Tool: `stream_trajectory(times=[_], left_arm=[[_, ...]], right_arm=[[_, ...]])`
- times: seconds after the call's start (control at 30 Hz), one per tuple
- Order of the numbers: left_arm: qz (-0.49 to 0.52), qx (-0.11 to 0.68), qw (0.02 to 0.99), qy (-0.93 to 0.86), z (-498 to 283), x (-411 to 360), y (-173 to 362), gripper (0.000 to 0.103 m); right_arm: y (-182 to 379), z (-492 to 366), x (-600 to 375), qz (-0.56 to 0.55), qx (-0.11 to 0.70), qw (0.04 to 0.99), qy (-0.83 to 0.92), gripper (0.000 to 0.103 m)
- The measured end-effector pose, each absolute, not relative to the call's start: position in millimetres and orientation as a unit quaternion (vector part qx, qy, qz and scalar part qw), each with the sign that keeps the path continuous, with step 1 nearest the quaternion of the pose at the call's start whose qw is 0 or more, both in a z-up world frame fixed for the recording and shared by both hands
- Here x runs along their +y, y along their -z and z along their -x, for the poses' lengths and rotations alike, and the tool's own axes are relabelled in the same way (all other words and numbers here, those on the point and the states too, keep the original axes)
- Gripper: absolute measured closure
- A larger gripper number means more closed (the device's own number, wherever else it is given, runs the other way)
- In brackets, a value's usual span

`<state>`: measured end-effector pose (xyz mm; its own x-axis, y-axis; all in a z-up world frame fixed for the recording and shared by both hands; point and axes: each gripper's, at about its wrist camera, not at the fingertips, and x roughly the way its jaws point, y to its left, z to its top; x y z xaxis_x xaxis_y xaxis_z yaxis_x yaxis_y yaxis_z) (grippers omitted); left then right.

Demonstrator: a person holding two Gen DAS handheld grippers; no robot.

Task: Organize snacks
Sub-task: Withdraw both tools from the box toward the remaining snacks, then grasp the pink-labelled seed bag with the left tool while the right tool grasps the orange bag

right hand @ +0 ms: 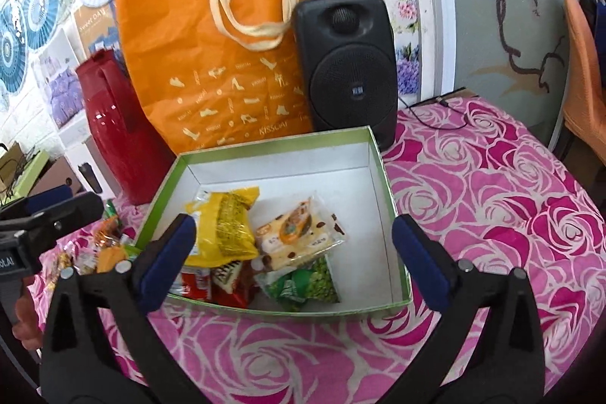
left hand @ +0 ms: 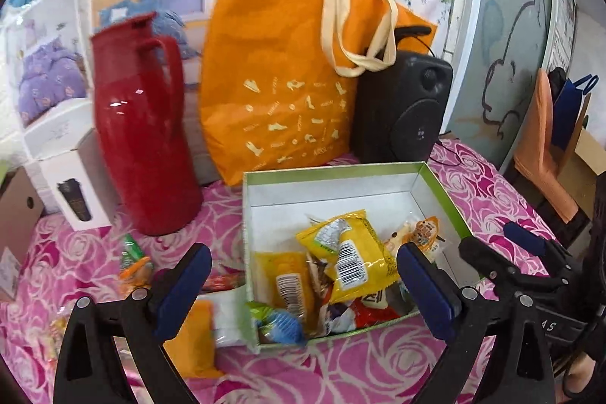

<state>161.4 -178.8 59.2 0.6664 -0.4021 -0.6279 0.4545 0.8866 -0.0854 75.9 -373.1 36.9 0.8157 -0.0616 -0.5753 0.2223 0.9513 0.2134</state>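
At frame centre we see a shallow green-rimmed cardboard box [right hand: 373, 154] with a white inside, holding a yellow snack packet [right hand: 223, 226], a green pea packet [right hand: 303, 284] and red wrappers [right hand: 227, 281]. Our right gripper [right hand: 291, 260] spreads wide and empty at the bottom, over the pink rose-patterned tablecloth [right hand: 492, 199].

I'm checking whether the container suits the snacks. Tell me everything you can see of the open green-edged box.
The shallow rectangular cardboard box has green outer walls and rim and a plain white inside. It is open, no lid in sight, and lies flat on the pink rose-patterned cloth, before the orange tote bag and black speaker. Wrapped snack packets are heaped toward its near side; the far half is bare.
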Motion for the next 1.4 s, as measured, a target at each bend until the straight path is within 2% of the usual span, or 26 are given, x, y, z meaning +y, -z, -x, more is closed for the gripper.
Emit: stream_trajectory(times=[0.23,0.5,0.8,0.93,1.07,1.17,1.23,1.27,1.3,1.4], left_arm=[[-0.029,0.324,0.926,0.190,-132.9,-116.9,-71.3,0.003],[-0.019,0.342,0.931,0.127,-116.4,-34.3,-41.5,0.003],[0.013,0.376,0.922,0.096,-103.2,34.6,-2.0,0.003],[0.019,0.385,0.917,0.098,-98.0,50.9,8.1,0.003],[0.019,0.390,0.915,0.101,-94.4,64.8,14.2,0.003],[0.028,0.388,0.915,0.106,-95.3,73.2,14.4,0.003],[0.041,0.388,0.914,0.109,-98.6,77.6,14.6,0.003],[0.046,0.389,0.913,0.112,-100.9,78.1,14.8,0.003],[0.051,0.390,0.912,0.118,-103.9,77.7,15.4,0.003],[0.054,0.391,0.909,0.136,-112.3,69.9,17.4,0.003]], right_arm=[[-53.7,-54.0,-329.0,-0.159,0.263,0.951,0.015,0.000],[-18.8,-67.6,-249.8,-0.125,0.350,0.924,-0.094,0.000],[28.8,-98.1,-174.8,-0.117,0.418,0.893,-0.122,0.001],[44.2,-117.2,-155.9,-0.131,0.431,0.884,-0.124,0.009],[58.6,-138.6,-144.3,-0.157,0.447,0.872,-0.122,0.022],[68.1,-152.3,-139.8,-0.179,0.453,0.866,-0.114,0.025],[71.9,-156.2,-138.2,-0.179,0.452,0.868,-0.104,0.035],[73.3,-156.9,-138.7,-0.179,0.452,0.867,-0.103,0.060],[74.8,-155.6,-141.9,-0.187,0.451,0.866,-0.108,0.064],[73.9,-144.7,-152.0,-0.186,0.446,0.868,-0.110,0.066]])
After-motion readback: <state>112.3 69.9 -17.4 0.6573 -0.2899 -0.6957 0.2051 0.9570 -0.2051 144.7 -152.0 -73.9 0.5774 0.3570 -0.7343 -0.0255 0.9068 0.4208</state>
